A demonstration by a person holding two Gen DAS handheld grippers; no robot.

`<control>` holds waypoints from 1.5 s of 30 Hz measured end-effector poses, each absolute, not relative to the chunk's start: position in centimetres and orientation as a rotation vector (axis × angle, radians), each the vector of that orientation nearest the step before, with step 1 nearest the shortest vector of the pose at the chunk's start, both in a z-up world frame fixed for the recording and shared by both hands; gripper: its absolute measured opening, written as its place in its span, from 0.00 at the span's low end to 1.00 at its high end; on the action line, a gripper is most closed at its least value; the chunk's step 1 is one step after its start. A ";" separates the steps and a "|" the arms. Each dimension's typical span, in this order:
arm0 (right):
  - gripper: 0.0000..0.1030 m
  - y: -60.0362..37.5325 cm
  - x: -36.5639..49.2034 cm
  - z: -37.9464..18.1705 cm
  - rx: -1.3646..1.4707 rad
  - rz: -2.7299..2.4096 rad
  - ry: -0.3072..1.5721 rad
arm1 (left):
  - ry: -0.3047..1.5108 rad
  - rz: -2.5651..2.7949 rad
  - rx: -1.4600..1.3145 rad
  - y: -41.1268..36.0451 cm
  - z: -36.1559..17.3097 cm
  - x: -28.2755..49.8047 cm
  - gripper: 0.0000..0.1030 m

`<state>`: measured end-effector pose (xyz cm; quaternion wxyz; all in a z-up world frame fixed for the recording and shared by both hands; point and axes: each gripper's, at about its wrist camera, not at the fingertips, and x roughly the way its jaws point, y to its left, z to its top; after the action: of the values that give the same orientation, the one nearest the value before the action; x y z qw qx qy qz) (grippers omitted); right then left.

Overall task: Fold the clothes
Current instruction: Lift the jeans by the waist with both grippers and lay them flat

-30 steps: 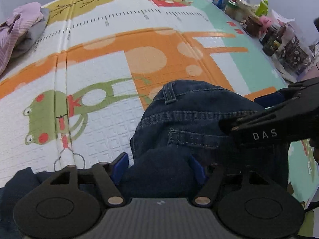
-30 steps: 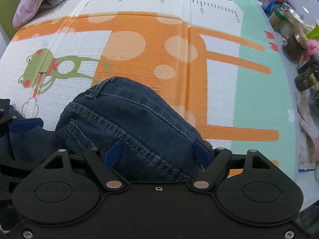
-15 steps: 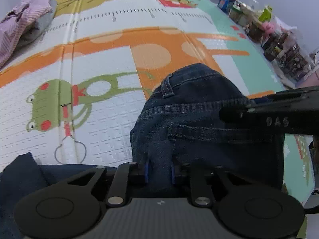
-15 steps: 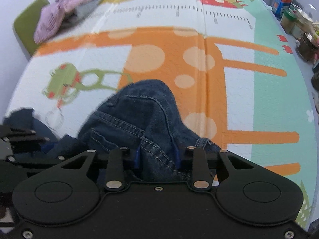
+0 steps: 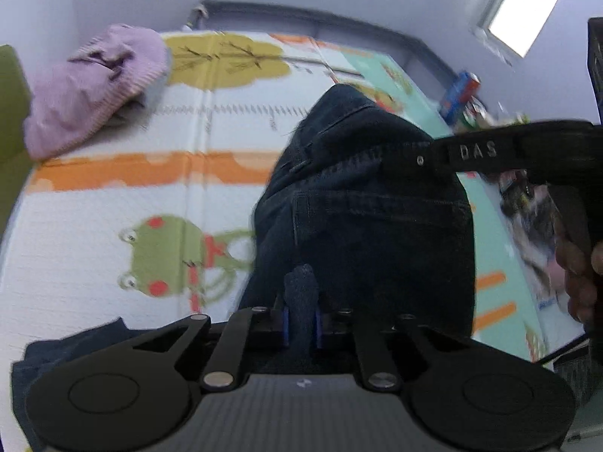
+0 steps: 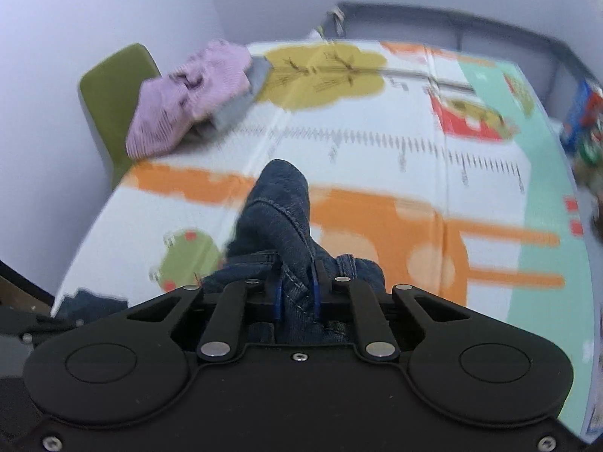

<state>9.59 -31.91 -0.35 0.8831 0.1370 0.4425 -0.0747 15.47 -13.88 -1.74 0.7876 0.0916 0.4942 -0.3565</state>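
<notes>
Dark blue jeans hang bunched up above the play mat. My left gripper has a fold of the denim pinched between its blue pads, and its jaws are still closing. The right gripper's black body crosses the jeans' waistband from the right, with a hand behind it. In the right wrist view my right gripper is closing its jaws on another ridge of the jeans, which sticks up past the pads. Another part of the dark denim lies at the mat's near left corner.
A pile of purple striped clothing lies at the far left of the mat, beside a green chair. Boxes and jars crowd the right edge. Walls close in behind the mat.
Both grippers went from wide open around the jeans to pinched on denim. Both then rose, lifting the jeans off the mat, and the views tilted up toward the far wall.
</notes>
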 end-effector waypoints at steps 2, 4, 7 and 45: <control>0.11 -31.6 11.4 1.0 0.265 -0.151 0.896 | 1.049 -0.752 0.177 -13.7 -1.0 16.4 0.11; 0.10 -31.6 13.4 2.5 0.256 -0.135 0.863 | 1.041 -0.725 0.151 -13.4 -0.4 17.5 0.11; 0.10 -31.6 16.3 4.6 0.235 -0.126 0.824 | 1.034 -0.689 0.099 -13.1 0.4 19.1 0.11; 0.48 -39.8 27.8 3.7 0.084 -0.343 0.814 | 1.032 -0.596 0.129 -19.8 -2.2 26.6 0.46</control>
<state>27.83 -39.81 3.70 0.9032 0.0407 0.3939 -0.1657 26.56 -19.79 -2.20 0.8258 0.0605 0.4856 -0.2803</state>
